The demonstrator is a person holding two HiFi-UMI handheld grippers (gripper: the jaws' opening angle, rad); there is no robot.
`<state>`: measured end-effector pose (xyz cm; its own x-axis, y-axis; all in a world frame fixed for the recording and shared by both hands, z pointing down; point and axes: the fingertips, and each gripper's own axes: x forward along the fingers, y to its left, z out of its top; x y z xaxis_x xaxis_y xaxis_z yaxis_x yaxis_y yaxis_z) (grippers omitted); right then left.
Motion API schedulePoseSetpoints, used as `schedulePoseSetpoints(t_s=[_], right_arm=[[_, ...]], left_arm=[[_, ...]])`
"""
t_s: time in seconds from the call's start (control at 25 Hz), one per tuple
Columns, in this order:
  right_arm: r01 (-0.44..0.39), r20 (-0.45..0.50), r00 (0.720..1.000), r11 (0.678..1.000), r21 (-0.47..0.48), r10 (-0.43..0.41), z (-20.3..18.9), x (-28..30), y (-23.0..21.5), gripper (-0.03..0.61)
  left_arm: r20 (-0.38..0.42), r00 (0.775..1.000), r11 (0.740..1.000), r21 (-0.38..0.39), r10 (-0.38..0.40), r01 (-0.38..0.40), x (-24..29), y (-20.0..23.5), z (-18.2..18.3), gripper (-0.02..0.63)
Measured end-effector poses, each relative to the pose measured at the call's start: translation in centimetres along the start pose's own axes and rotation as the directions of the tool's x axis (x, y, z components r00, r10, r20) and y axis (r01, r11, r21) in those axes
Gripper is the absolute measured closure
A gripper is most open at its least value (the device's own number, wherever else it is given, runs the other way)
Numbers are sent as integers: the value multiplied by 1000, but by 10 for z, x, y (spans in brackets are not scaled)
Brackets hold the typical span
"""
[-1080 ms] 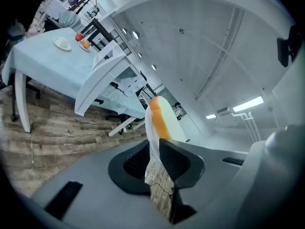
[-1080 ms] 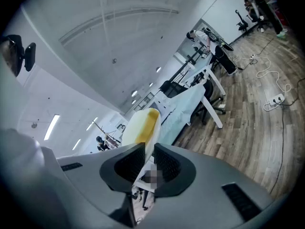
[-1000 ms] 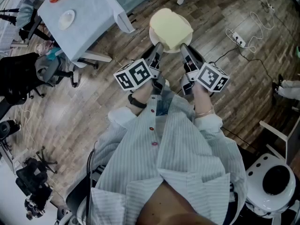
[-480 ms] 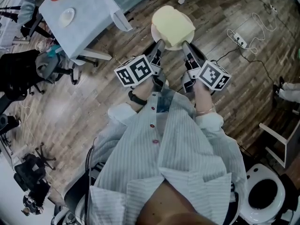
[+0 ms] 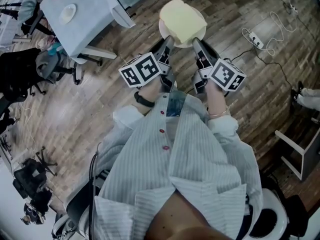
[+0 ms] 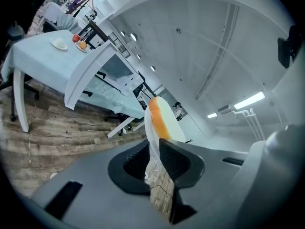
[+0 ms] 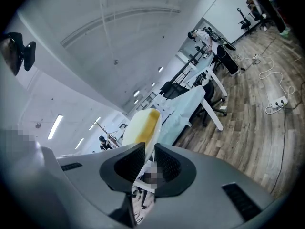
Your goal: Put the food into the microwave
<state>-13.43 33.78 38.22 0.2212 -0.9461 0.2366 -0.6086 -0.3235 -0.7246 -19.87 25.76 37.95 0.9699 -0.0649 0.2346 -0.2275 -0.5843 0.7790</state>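
Over plank flooring, left claw and right claw pinch a thin round plate bearing smooth yellow food.

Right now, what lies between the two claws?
The plate holding yellow food spans between left claw and right claw, both clamped on its rim, in the head view.

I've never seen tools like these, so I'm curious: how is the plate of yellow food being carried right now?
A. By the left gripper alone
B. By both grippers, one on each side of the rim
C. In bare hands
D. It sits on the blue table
B: the left gripper and the right gripper each clamp the rim of the plate from opposite sides, with the yellow food lying on it.
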Motion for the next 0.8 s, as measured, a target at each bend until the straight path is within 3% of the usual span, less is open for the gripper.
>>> schedulePoseSetpoints(t_s=[0.44,0.8], right_arm=[[33,-3,999,999,19,-33,21,24,-28,500],[56,-16,998,998,11,-56,66,74,-56,500]], left_arm=[[-25,1000,1000,-10,2,-2,44,10,10,554],[-42,999,999,-32,8,-10,108,24,42,554]])
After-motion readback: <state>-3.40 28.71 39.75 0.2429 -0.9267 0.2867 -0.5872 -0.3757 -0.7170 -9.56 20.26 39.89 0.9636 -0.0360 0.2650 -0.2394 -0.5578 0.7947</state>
